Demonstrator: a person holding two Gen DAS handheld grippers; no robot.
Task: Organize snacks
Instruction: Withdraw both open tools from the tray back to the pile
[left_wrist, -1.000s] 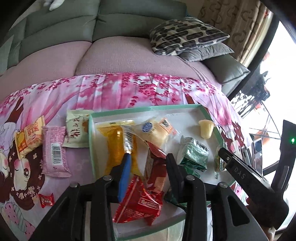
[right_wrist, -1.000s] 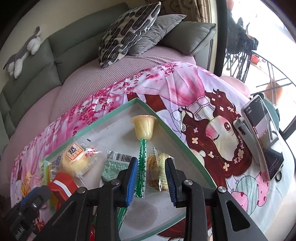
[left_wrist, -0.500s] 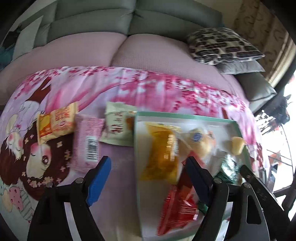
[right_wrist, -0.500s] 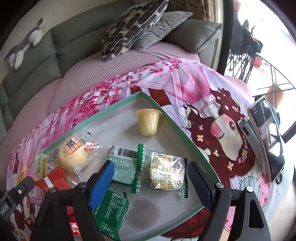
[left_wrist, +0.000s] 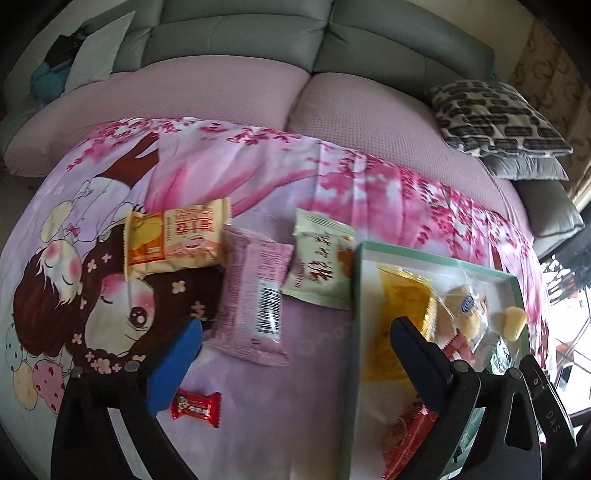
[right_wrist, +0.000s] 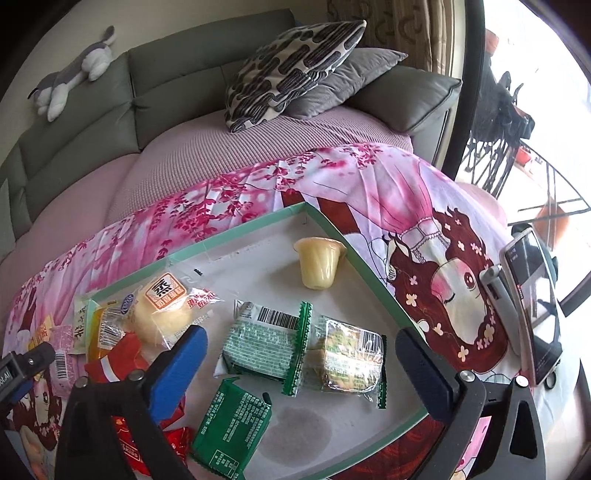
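A green-rimmed white tray (right_wrist: 373, 284) holds several snacks: a jelly cup (right_wrist: 319, 264), green-wrapped biscuit packs (right_wrist: 266, 343), a clear-wrapped cake (right_wrist: 347, 363), a bun (right_wrist: 162, 314), red packets and a yellow pack (left_wrist: 402, 325). My right gripper (right_wrist: 299, 363) is open and empty above the biscuit packs. My left gripper (left_wrist: 295, 354) is open and empty over the cloth by the tray's left rim (left_wrist: 356, 314). On the cloth lie a pink pack (left_wrist: 255, 299), an orange pack (left_wrist: 173, 236), a pale green pack (left_wrist: 321, 269) and a small red candy (left_wrist: 195, 408).
The pink printed cloth (left_wrist: 332, 184) covers a table in front of a grey sofa with patterned cushions (right_wrist: 291, 66). A phone on a stand (right_wrist: 532, 302) stands right of the tray. A plush toy (right_wrist: 70, 74) lies on the sofa back.
Both grippers opened and let go of snacks in the tray. The left gripper swung left, from over the tray to over the loose packs on the cloth.
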